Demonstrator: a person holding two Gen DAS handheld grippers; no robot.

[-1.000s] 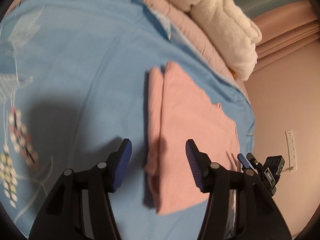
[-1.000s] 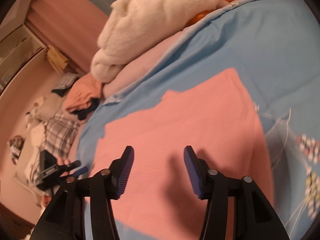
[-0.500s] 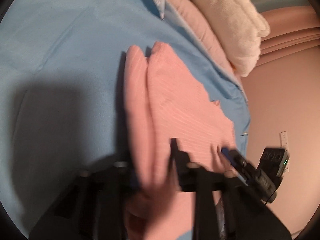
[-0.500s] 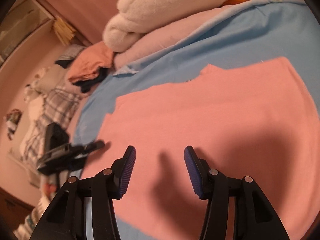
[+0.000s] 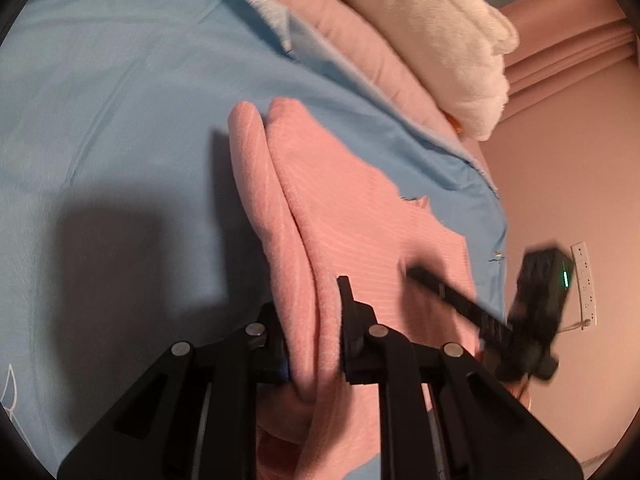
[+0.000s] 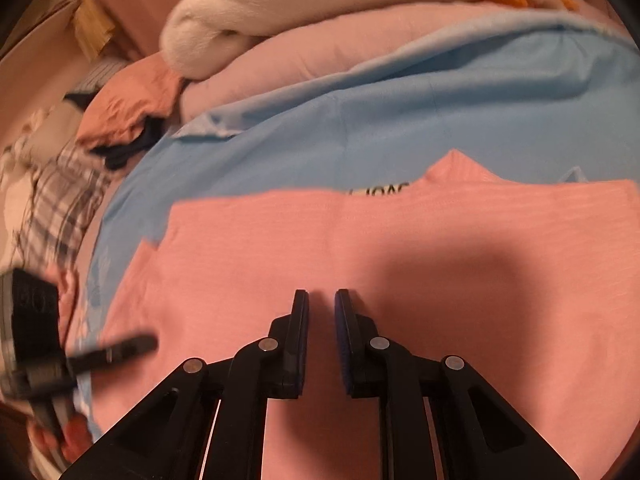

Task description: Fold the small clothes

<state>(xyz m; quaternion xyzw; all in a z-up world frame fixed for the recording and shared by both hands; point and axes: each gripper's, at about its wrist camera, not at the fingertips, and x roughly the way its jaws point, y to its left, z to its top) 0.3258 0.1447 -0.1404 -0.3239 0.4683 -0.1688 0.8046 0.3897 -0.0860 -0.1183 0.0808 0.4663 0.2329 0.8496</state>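
A pink ribbed garment (image 5: 360, 216) lies folded on the light blue bed sheet (image 5: 120, 120). My left gripper (image 5: 308, 300) is closing, its pads pressing a thick doubled fold at the garment's left edge, which bulges up between the jaws. In the right wrist view the same garment (image 6: 400, 240) spreads wide and flat. My right gripper (image 6: 321, 294) is closing on it, with only a narrow gap filled by pink cloth. Each gripper shows blurred in the other's view: the right gripper (image 5: 416, 270) over the garment's right part, the left gripper (image 6: 144, 344) at its left edge.
A white fluffy blanket (image 5: 440, 40) and a pale pink quilt (image 5: 360, 48) are heaped at the far edge of the sheet (image 6: 440, 112). A pile of orange and dark clothes (image 6: 128, 104) and plaid cloth (image 6: 52, 200) lie beyond the bed's left side. A wall socket (image 5: 586, 280) is at right.
Both grippers went from wide open to nearly closed. The left one moved in onto the garment's folded edge and lifted it slightly. The right one swung across the garment.
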